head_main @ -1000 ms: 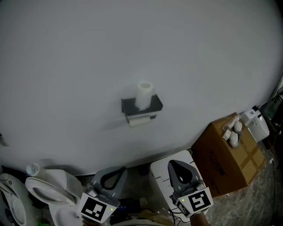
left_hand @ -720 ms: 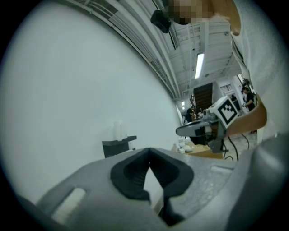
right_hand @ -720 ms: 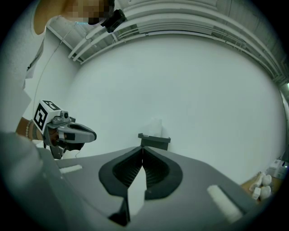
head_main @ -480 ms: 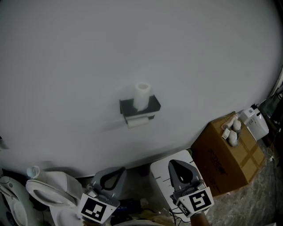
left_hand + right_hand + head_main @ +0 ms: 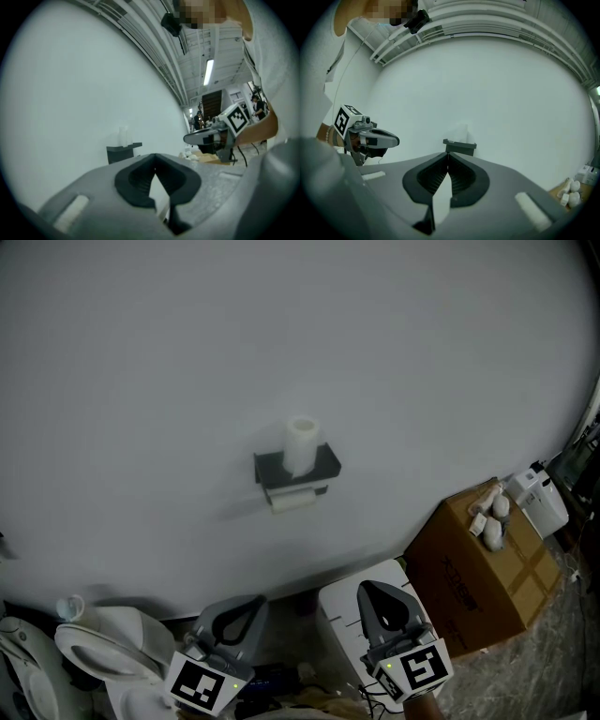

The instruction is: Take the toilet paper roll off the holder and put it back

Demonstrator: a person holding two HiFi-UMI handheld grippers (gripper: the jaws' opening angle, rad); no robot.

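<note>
Both tools are parked well below the holder point(image 5: 296, 468), nowhere near it. The holder is a dark grey shelf-type thing fixed to the plain white wall point(image 5: 281, 334). The toilet paper roll point(image 5: 302, 444) is standing upright on top of the holder, roughly at the middle of its shelf. Nothing is touching it. Tucked just under the holder there's a second white roll point(image 5: 293, 500) lying sideways.

The left tool point(image 5: 251, 604) sits below the holder and a bit to its left. Its own camera shows the jaws pinched together at the tips with nothing between them, so it's closed and empty. From that camera the holder and the roll are off to the left of the jaw tips, against the wall.

The right tool point(image 5: 375, 589) is below the holder and a bit to its right. It's the same story there: jaws closed tip to tip and holding nothing. In its view the holder lines up pretty much straight past the tips, with the roll poking up above it.

Other stuff: a white toilet point(image 5: 103, 643) far down-left of the holder and a white boxy unit point(image 5: 339, 607) below it, right behind the right tool. A cardboard box point(image 5: 483, 577) sits down-right of the holder with a few small white bits on top. I can't tell what those are.
</note>
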